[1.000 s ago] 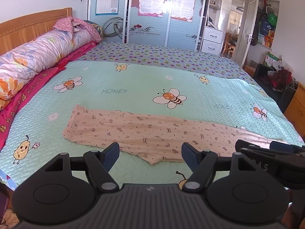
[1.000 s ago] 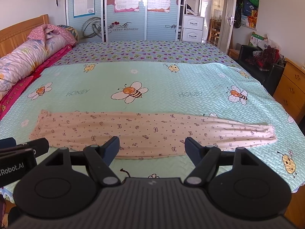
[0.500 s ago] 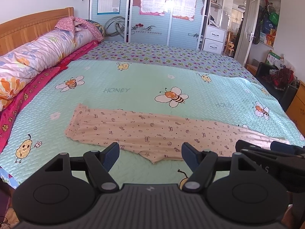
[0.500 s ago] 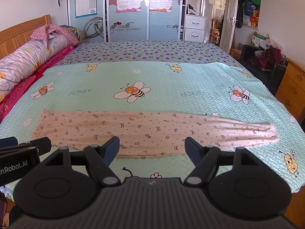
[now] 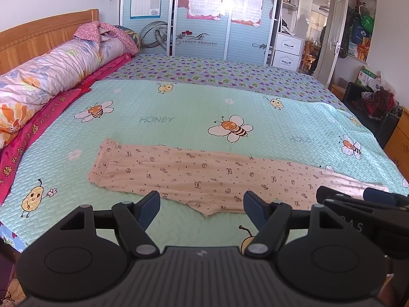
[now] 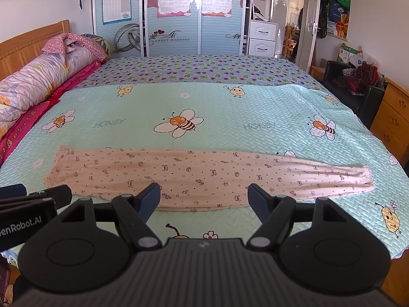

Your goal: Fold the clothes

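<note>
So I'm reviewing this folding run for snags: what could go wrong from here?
1. The pink trousers lie long across the quilt; lifting one end alone could drag and skew them.
2. Both hand-held grippers, left and right, are open and close together, so they might bump.

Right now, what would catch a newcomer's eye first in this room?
The long peach patterned pants, lying flat across the near part of the mint bee-print bedspread. Then both open grippers, left gripper and right gripper, poised just short of it, touching nothing.
</note>
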The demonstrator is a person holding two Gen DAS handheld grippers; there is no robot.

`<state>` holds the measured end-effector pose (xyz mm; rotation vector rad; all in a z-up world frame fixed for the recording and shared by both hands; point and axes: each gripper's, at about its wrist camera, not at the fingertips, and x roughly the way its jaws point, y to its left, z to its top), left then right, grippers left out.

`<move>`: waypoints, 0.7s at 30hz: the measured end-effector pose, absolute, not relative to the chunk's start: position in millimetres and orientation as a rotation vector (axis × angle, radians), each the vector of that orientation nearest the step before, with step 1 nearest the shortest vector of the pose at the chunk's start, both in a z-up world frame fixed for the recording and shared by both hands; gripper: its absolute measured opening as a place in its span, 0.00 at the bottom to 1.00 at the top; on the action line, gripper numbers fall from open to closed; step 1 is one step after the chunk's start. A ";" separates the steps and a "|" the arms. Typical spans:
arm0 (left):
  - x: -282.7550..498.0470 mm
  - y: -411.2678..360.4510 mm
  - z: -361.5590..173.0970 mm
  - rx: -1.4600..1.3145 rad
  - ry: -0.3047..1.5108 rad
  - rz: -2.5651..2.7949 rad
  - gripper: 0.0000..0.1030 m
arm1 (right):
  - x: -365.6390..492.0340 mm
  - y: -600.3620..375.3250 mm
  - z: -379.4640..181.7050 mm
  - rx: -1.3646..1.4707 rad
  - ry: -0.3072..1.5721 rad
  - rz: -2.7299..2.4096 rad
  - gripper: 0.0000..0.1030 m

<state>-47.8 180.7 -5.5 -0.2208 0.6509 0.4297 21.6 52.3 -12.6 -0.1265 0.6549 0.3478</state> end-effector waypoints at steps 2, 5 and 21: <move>-48.1 180.1 -6.1 -0.221 0.651 0.427 0.72 | 21.4 51.5 -13.0 -0.127 0.655 0.348 0.74; -47.8 180.9 -7.5 -0.221 0.653 0.425 0.72 | 21.4 51.9 -13.3 -0.127 0.655 0.348 0.74; -37.5 187.8 -31.4 -0.223 0.721 0.428 0.72 | 39.2 33.4 -38.5 -0.081 0.719 0.334 0.74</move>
